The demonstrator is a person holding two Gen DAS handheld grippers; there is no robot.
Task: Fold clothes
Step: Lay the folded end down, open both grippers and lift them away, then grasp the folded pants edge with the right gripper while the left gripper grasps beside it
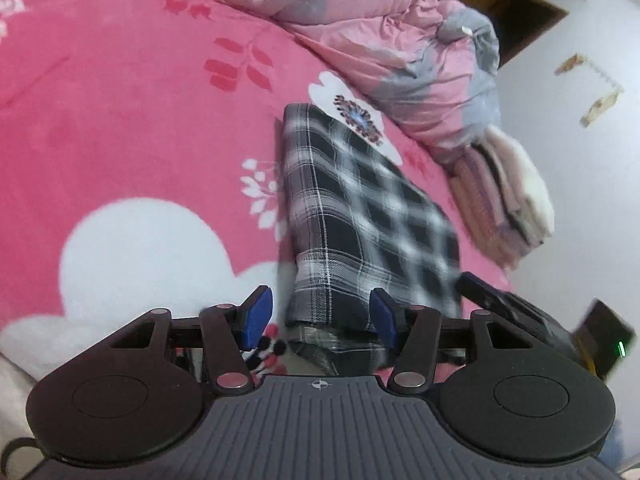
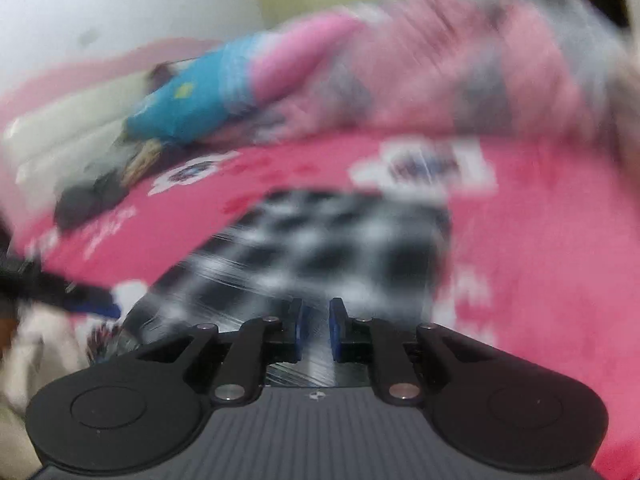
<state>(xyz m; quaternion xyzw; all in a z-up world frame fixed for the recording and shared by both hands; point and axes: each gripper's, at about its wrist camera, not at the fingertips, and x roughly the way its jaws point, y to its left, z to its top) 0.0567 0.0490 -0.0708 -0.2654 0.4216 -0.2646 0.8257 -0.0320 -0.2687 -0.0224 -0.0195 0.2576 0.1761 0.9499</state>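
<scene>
A black-and-white plaid garment (image 1: 360,208) lies folded into a long strip on the pink floral bedsheet (image 1: 140,100). My left gripper (image 1: 322,320) is open at the garment's near end. The cloth sits between its blue pads, and the left pad is clear of it. The black body of my right gripper (image 1: 520,312) reaches the garment's near right corner. In the blurred right wrist view, my right gripper (image 2: 317,328) has its pads nearly together, with the plaid garment (image 2: 340,240) filling the narrow gap and stretching away ahead.
A crumpled pink and grey quilt (image 1: 380,28) runs along the far side of the bed. Folded pale cloths (image 1: 508,200) are stacked at the bed's right edge. A blue and pink item (image 2: 192,104) and a dark bundle (image 2: 88,200) lie far left.
</scene>
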